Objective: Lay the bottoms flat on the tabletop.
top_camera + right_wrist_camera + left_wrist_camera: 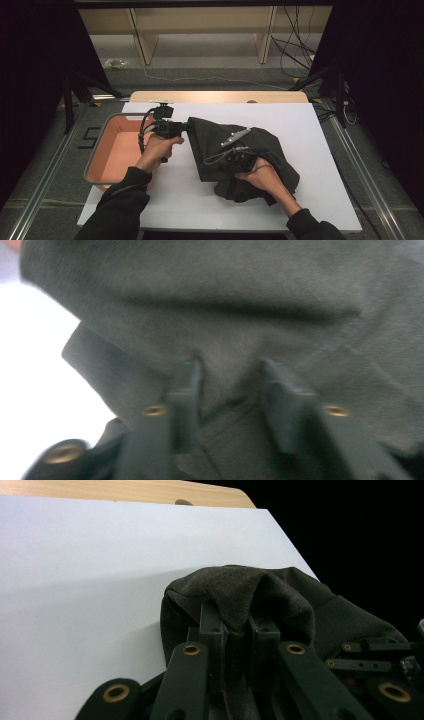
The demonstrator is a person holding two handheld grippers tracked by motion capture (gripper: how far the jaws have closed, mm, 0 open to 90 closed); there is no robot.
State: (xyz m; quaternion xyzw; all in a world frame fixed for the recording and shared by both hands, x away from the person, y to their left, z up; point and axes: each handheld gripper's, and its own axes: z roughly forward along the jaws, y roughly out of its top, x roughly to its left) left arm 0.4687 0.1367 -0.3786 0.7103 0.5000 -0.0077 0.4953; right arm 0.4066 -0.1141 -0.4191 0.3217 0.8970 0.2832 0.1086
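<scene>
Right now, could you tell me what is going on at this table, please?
A person is handling a dark garment on the white table with a hand-held tool in each hand. The left tool is shut on a fold at the garment's edge. The right tool presses into the bunched cloth with fabric between its jaws, which stand somewhat apart. A pink tray sits at the left.

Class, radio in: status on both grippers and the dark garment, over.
Left gripper shut on the dark garment, pinching a fold at its edge. Right gripper astride a fold, jaws apart. Garment bunched on white table; pink tray beside it, nothing blocking.
</scene>
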